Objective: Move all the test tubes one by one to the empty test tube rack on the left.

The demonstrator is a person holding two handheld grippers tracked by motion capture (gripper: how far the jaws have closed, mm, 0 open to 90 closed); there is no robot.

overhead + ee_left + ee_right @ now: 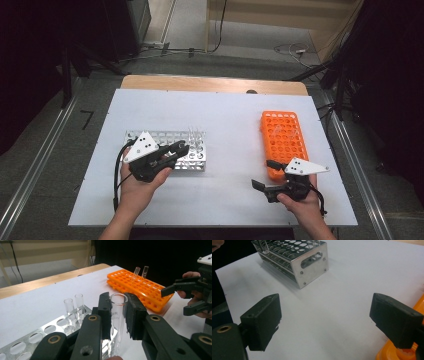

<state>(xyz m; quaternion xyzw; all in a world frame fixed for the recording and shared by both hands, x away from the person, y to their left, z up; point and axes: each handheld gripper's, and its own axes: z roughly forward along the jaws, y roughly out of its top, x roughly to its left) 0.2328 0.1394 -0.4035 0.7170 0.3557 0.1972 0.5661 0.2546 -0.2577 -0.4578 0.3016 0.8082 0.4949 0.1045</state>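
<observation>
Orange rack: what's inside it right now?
Two clear tubes stand in holes at the far end of the orange rack; the other visible holes look empty. Its near end, behind the right gripper, is covered.

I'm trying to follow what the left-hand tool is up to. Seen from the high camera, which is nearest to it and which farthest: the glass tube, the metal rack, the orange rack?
1. Glass tube: clamped in the left gripper.
2. Metal rack: directly under it, left half of the table.
3. Orange rack: far across on the right side.

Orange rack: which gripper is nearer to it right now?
Right. The right gripper sits at the near end of the orange rack; the left gripper is across the table over the metal rack, holding a glass tube.
</observation>
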